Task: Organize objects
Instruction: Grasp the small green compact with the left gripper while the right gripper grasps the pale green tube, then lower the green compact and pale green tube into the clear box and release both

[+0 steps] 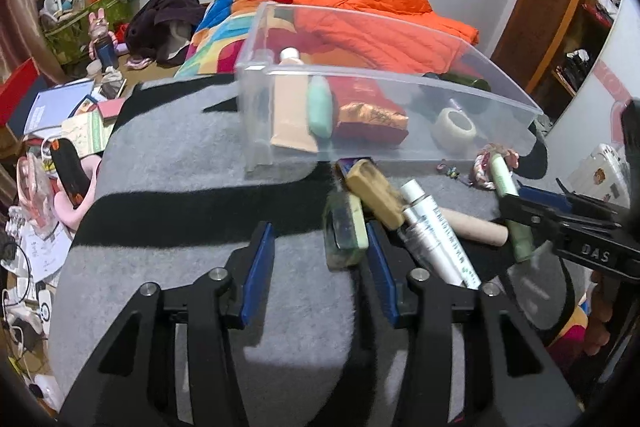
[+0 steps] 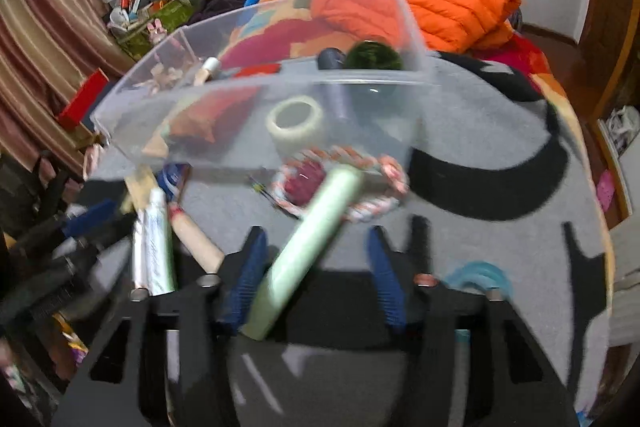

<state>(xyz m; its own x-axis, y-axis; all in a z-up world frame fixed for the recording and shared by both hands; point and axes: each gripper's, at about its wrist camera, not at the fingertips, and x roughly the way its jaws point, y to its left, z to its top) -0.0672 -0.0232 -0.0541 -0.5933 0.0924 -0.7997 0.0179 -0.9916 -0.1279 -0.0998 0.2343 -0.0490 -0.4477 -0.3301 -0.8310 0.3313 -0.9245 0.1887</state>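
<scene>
Where blur smears right view: pale green tube [image 2: 308, 247] leans on one pad, grasp cannot be told.
Left gripper [image 1: 320, 259]: fingers spread, released.
Surface: grey-black blanket [image 1: 180, 155]; clear bin [image 1: 400, 99].

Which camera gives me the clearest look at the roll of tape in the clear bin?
The left wrist view: the roll of tape is sharp, lying against the clear bin front wall. The right wrist view shows it closer but motion-blurred.

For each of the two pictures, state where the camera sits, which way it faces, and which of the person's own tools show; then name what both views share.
Left wrist: sits on the left gripper, faces the clear bin; right gripper shows too.
Right wrist: sits on the right gripper, faces the same clear bin over the green tube.
Shared: bin, tube, tape roll.
</scene>
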